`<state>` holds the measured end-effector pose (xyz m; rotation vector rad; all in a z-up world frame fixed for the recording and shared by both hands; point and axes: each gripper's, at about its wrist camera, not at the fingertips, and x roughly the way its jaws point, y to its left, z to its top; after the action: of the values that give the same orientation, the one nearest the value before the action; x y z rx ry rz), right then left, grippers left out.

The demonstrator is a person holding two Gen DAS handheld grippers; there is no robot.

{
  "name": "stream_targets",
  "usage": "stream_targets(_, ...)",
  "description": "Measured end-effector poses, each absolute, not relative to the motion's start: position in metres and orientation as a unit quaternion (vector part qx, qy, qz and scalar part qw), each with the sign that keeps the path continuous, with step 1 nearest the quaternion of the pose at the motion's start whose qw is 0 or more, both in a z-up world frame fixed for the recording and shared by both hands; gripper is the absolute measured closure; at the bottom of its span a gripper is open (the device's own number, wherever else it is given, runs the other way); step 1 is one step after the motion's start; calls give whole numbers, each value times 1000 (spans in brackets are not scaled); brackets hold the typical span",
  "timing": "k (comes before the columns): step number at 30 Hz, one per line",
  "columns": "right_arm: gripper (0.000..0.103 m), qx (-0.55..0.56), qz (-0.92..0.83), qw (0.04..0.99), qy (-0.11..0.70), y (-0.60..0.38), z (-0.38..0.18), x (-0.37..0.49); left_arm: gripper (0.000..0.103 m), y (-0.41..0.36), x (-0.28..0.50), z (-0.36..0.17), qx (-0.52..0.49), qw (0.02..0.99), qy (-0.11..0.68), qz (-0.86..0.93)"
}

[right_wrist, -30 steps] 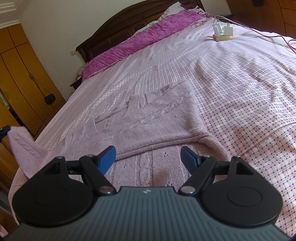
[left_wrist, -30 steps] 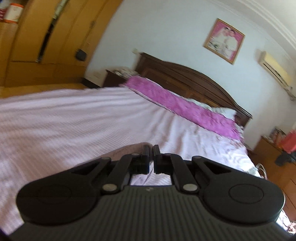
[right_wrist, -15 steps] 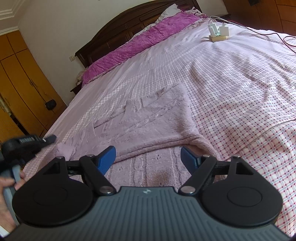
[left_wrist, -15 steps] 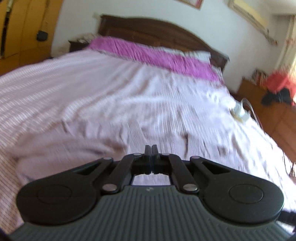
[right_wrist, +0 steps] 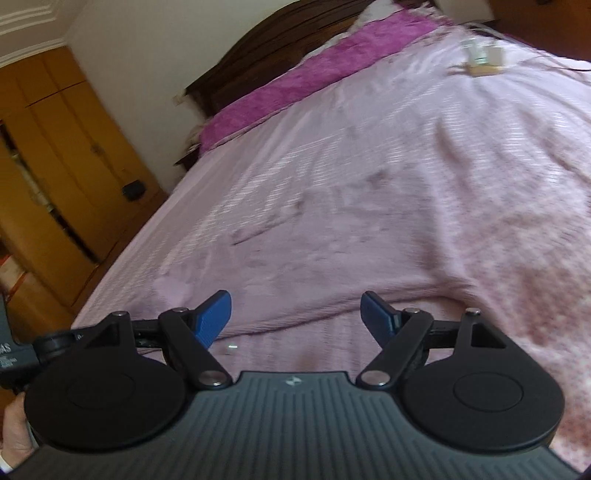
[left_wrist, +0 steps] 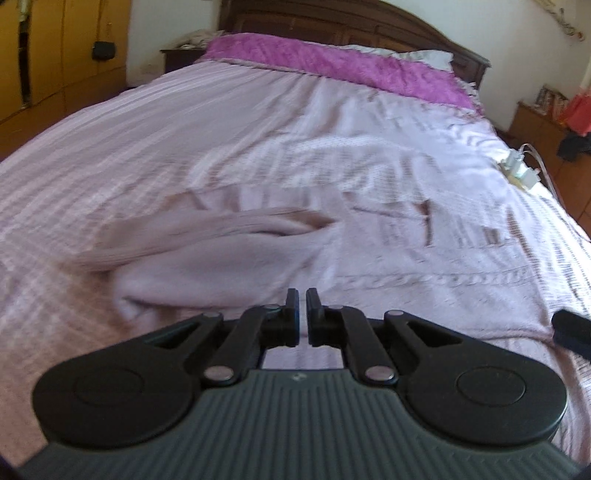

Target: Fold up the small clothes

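The left gripper [left_wrist: 302,297] hangs just above a pale lilac knit sweater [left_wrist: 229,258] spread on the bed, its black fingers drawn nearly together with only a thin slit between them and no cloth in that slit. One sleeve [left_wrist: 207,229] of the sweater lies folded across the body, and a cable-knit band runs toward the right. At the right edge of the left view a dark tip of the other tool shows, resting over the sweater's hem.

The right gripper [right_wrist: 295,314] stands wide apart — blue fingertips [right_wrist: 216,314] well clear of each other, nothing between them — over the sweater's near edge, which is blurred in this view. At the lower left a hand [right_wrist: 13,428] holds the other gripper's handle; white letters there read "AS", the rest cut off.

The checked pink bedsheet [left_wrist: 110,147] covers the mattress, a magenta pillow strip [left_wrist: 332,62] lies along the dark wooden headboard [left_wrist: 332,26], and a charger block with cables [left_wrist: 517,171] sits near the bed's right edge. A small logo marks each gripper body — not legible.
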<state>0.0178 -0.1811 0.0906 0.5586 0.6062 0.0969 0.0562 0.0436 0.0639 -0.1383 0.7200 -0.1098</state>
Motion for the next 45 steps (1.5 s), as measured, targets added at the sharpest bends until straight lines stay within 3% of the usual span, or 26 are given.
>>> stream_targets(15,20,250,167,889,345,-76,120,124,96,130,36,65,-81,927,367,20)
stream_targets(28,21,100,200,894,390,26,117,202,96,149,32,55,-99,919,381,20)
stream_targets(29,26,93,203,890,396,30,111,207,96,149,32,54,-100,919,381,18)
stream_targets(30,43,88,206,888,402,33,108,209,96,149,34,53,-102,918,382,17)
stream_targets(32,69,85,214,881,413,38,103,210,96,149,35,51,-106,917,384,14)
stream_targets(34,86,80,213,885,406,41,103,207,96,148,37,50,-111,917,384,9)
stream_targets(45,91,59,161,957,235,22,170,159,95,144,49,38,-117,913,392,0)
